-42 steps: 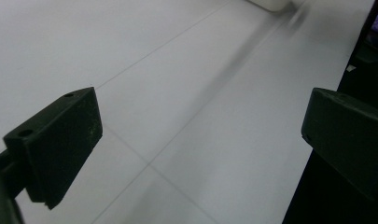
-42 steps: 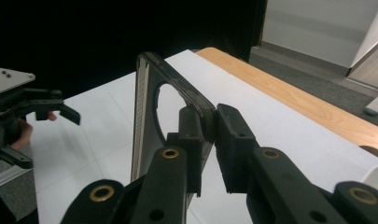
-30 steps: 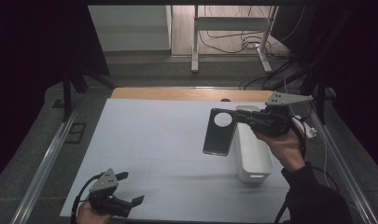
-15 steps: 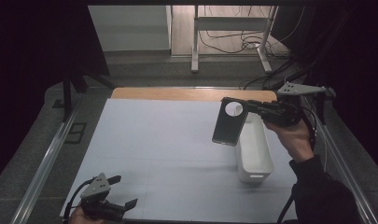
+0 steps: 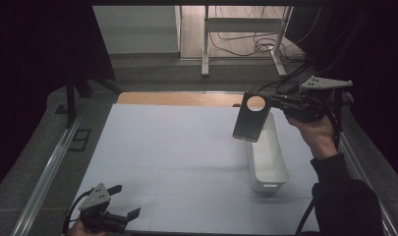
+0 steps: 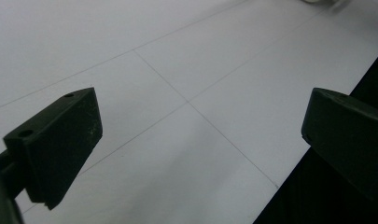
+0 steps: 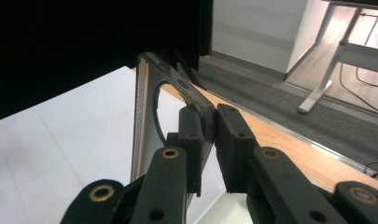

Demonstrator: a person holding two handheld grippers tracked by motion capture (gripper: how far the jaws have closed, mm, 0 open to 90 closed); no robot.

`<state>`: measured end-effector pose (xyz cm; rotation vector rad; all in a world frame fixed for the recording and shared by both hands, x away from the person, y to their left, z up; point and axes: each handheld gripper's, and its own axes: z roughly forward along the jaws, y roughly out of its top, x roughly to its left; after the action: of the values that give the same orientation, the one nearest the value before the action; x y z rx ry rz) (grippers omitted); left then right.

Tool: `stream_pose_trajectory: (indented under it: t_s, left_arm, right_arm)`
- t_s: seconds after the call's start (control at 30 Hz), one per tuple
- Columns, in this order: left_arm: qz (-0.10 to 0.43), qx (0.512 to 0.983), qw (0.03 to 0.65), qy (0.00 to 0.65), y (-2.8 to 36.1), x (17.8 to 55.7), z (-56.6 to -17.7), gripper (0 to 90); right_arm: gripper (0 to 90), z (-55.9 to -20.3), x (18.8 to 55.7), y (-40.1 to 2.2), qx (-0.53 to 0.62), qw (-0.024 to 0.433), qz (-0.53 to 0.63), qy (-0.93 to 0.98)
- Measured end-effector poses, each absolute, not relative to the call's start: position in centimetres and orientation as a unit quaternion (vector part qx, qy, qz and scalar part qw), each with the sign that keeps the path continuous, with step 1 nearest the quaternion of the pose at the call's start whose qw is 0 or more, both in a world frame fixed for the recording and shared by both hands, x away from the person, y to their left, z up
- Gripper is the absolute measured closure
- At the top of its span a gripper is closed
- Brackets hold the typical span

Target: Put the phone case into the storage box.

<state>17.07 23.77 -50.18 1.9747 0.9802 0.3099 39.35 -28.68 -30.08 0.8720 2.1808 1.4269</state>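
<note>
High view: white table surface (image 5: 177,147) bearing a narrow white rectangular plastic bin (image 5: 268,157); above its far end hangs the dark flat rectangular plate with a round hole (image 5: 251,118), clamped by the right gripper (image 5: 274,102), farther right than a second earlier. Left gripper (image 5: 122,201), jaws apart, holds nothing at the near edge.

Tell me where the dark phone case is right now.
In the high view the phone case hangs at the right, clamped by the right gripper above the far end of the white bin.

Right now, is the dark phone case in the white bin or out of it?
Out. The phone case hangs above the white bin, clamped in the right gripper.
</note>
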Motion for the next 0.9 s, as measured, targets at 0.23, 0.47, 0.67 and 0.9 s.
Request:
stream_pose_trajectory:
  t_s: [0.23, 0.47, 0.67, 0.9]
  left_arm:
    - [0.122, 0.793, 0.443, 0.400, 23.9, 17.1, -50.2, 0.0]
    - [0.122, 0.792, 0.443, 0.401, 23.9, 17.1, -50.2, 0.0]
    - [0.122, 0.795, 0.439, 0.400, 23.8, 17.2, -50.2, 0.0]
    - [0.120, 0.797, 0.437, 0.401, 23.7, 17.2, -50.3, 0.0]
  right_arm:
    - [80.5, -29.6, 40.5, -29.9, 0.312, 0.214, 0.504, 0.776]
    - [80.6, -29.4, 41.6, -30.9, 0.319, 0.224, 0.495, 0.776]
    - [80.5, -29.6, 43.0, -31.7, 0.323, 0.230, 0.491, 0.775]
    - [80.5, -29.9, 44.4, -32.4, 0.321, 0.241, 0.481, 0.780]
